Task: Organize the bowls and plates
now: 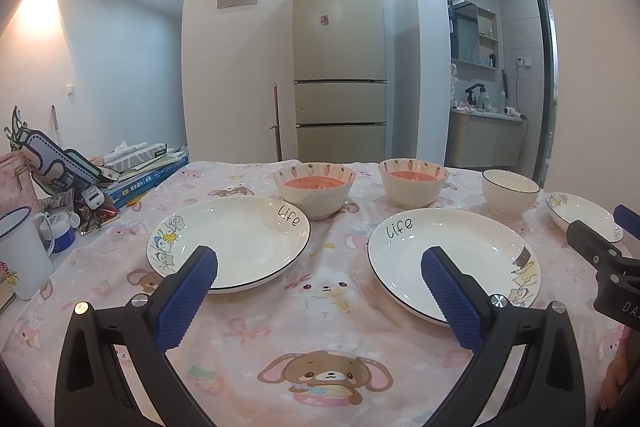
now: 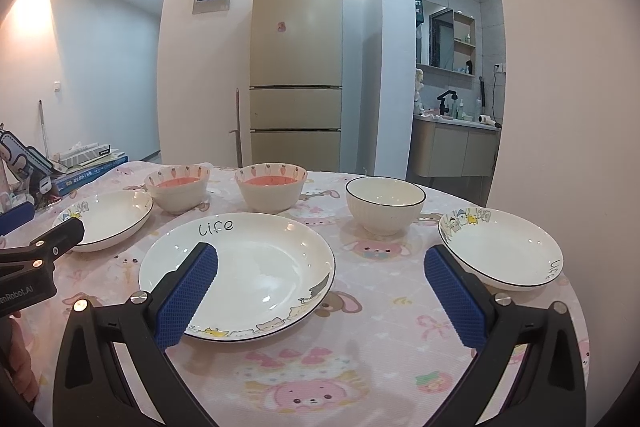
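Three white "Life" plates lie on the pink cartoon tablecloth: a left plate [image 1: 240,239] [image 2: 112,215], a middle plate [image 1: 460,259] [image 2: 256,267] and a right plate [image 1: 580,215] [image 2: 504,247]. Behind them stand two carrot-pattern bowls with pink insides [image 1: 314,187] [image 1: 414,185] [image 2: 178,187] [image 2: 270,189] and a white ribbed bowl [image 1: 510,193] [image 2: 384,203]. My left gripper [image 1: 320,267] hangs open above the cloth between the left and middle plates. My right gripper [image 2: 320,267] is open too, between the middle and right plates. Neither holds anything.
A stack of books and boxes [image 1: 140,167], a white mug [image 1: 18,255] and small clutter crowd the table's left side. The round table's edge [image 2: 576,287] curves close past the right plate. A fridge [image 1: 340,67] stands beyond the table.
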The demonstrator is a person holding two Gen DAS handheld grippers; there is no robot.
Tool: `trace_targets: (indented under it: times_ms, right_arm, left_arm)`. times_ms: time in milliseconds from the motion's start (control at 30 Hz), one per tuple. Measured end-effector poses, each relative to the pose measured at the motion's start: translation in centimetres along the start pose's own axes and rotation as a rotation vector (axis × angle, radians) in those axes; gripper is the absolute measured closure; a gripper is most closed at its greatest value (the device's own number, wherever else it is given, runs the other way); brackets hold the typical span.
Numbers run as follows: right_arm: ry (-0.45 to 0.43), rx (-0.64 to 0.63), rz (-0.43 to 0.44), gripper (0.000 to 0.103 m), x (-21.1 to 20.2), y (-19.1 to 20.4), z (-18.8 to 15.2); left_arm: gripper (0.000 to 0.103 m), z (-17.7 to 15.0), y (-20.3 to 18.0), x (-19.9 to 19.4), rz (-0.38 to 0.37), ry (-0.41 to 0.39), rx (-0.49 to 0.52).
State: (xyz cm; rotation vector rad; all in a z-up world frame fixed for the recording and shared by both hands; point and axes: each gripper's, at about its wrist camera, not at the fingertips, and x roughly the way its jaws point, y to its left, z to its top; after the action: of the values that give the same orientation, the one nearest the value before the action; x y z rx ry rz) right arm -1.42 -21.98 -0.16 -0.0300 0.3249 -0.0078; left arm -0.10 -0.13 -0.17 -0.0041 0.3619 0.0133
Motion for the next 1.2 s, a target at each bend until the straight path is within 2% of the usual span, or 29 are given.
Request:
trace_targets:
  times_ms: [767, 867, 900, 967, 1033, 1133, 1200]
  right_arm:
    - [-0.004, -0.001, 0.013, 0.000, 0.0, 0.0, -0.3]
    - [0.005, 0.006, 0.013, 0.000, 0.0, 0.0, -0.4]
    - [0.021, 0.012, 0.026, 0.000, 0.0, -0.1, -0.5]
    - [0.054, 0.042, 0.065, 0.000, -0.7, -0.6, -0.9]
    - [0.047, 0.071, 0.116, 0.000, -1.8, -1.0, -0.9]
    - [0.030, 0.026, 0.145, 0.000, -3.4, -1.1, 1.0]
    - [0.017, 0.015, 0.139, 0.000, -4.2, -1.2, 2.6]
  left_arm:
    - [0.000, 0.0, 0.3, 0.4, 0.000, 0.022, -0.005]
    - [0.000, -0.2, 0.5, 0.2, 0.044, 0.053, -0.013]
    - [0.000, -0.1, 0.4, -0.2, 0.055, 0.049, -0.005]
    - [0.000, 0.3, 0.5, -1.3, 0.031, 0.022, 0.037]
    - [0.000, 0.8, 0.7, -2.4, 0.027, 0.002, 0.057]
    - [0.000, 1.3, 1.8, -4.5, -0.069, -0.102, 0.036]
    - [0.000, 2.1, 2.1, -5.3, -0.054, -0.105, 0.054]
